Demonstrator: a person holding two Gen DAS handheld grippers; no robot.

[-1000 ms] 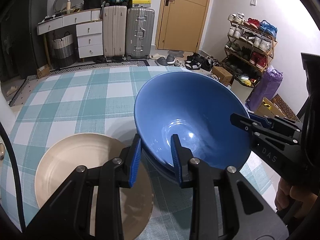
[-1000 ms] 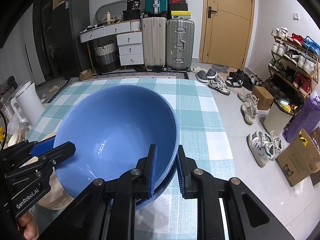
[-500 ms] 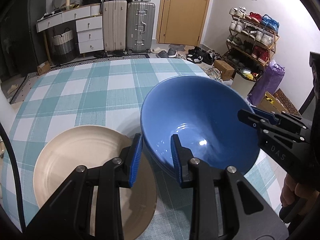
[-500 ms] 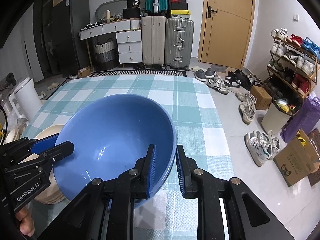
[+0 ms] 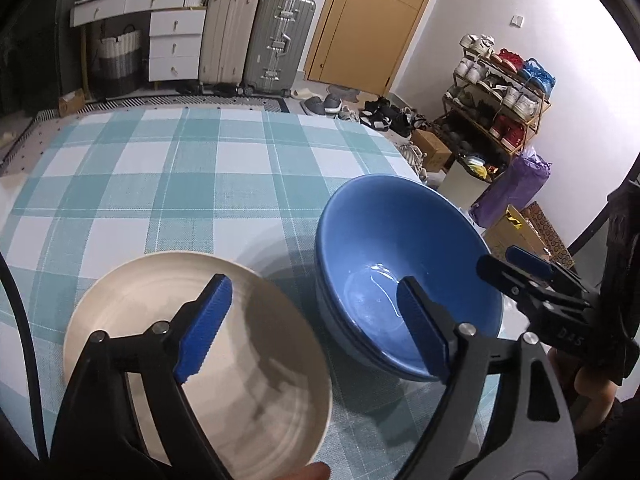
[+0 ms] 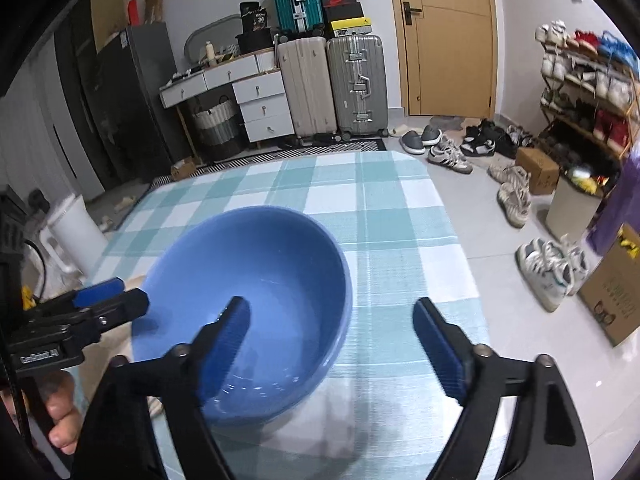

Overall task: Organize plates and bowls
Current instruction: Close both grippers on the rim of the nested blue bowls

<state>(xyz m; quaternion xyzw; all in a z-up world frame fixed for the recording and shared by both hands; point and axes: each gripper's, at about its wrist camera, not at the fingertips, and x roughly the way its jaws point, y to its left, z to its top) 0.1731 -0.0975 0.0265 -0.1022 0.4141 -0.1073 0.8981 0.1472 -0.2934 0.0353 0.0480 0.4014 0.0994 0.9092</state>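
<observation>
A blue bowl rests on the checked tablecloth, and a second blue rim shows just under it. A cream plate lies beside it on the left. My left gripper has its jaws opening wide: one pad hangs over the plate, the other inside the bowl, with the bowl's rim between them untouched. In the right wrist view my right gripper is also opening around the bowl: one pad sits inside it, the other out over the cloth. Neither gripper holds anything.
The table with its teal-and-white cloth ends close to the right of the bowl. Beyond it are floor, shoes, a cardboard box and a shoe rack. Suitcases and drawers stand at the far wall. A person's hand holds the left gripper.
Both grippers were shut on the blue bowl's rim and now stand wide open, having let it go. The bowl has come down beside the cream plate. The left gripper has drawn back a little.
</observation>
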